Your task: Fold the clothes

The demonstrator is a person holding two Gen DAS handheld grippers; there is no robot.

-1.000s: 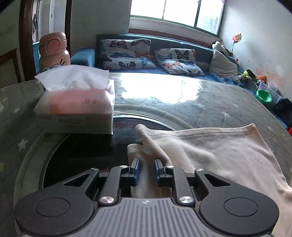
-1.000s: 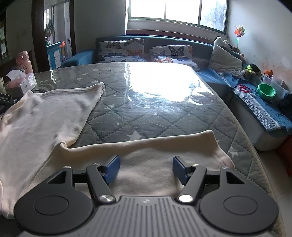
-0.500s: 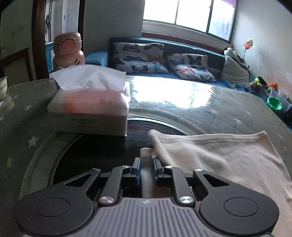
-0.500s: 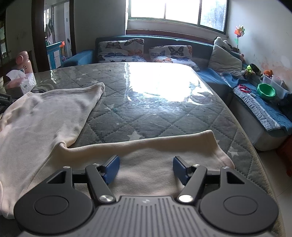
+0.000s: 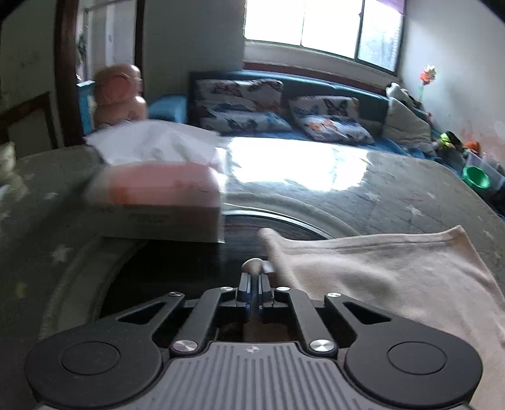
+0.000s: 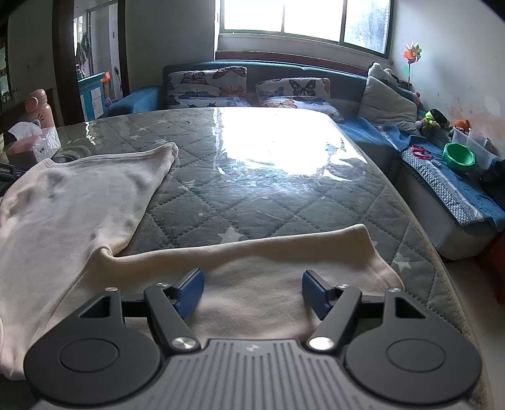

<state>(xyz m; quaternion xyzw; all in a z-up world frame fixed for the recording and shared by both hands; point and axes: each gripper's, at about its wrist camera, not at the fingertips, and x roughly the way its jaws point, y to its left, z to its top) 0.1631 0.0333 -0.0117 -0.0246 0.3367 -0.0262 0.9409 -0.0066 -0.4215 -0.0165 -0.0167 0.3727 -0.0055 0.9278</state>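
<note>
Daylight from the window [image 6: 303, 22] throws blown-out glare across the glossy table [image 6: 268, 202]. The left wrist view is motion-blurred, worst on the tissue box [image 5: 157, 195]; the right is sharp. Both bend and darken at the corners.

Both grippers have black linkage arms, round black discs at seven and five o'clock, silver screws and a ribbed grey body. The right gripper [image 6: 252, 291] carries ribbed blue pads [image 6: 189, 291]; the left gripper [image 5: 254, 285] shows thin blue edges.
</note>
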